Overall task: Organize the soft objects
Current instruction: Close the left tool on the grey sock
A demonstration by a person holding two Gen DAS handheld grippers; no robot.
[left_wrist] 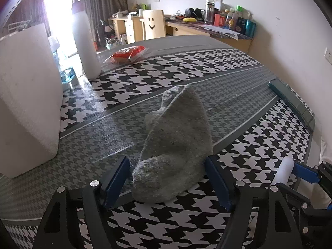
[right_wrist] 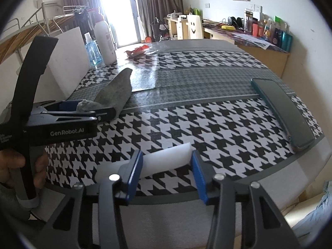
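A grey sock (left_wrist: pixel 176 143) lies on the houndstooth tablecloth (left_wrist: pixel 259 151). My left gripper (left_wrist: pixel 167 183) is open, its blue fingers on either side of the sock's toe end. In the right wrist view the left gripper (right_wrist: pixel 91 110) and the sock (right_wrist: pixel 116 94) sit at the left. My right gripper (right_wrist: pixel 167 172) is shut on a white foam piece (right_wrist: pixel 166 158), held above the table's near edge. That foam piece also shows at the right edge of the left wrist view (left_wrist: pixel 285 171).
A large white foam block (left_wrist: pixel 27 103) stands at the left, with a white spray bottle (left_wrist: pixel 86 43) and a blue bottle (right_wrist: pixel 93 50) behind it. A red packet (left_wrist: pixel 127 54) lies further back. A dark green case (right_wrist: pixel 283 109) lies at the right. Cluttered desks line the far wall.
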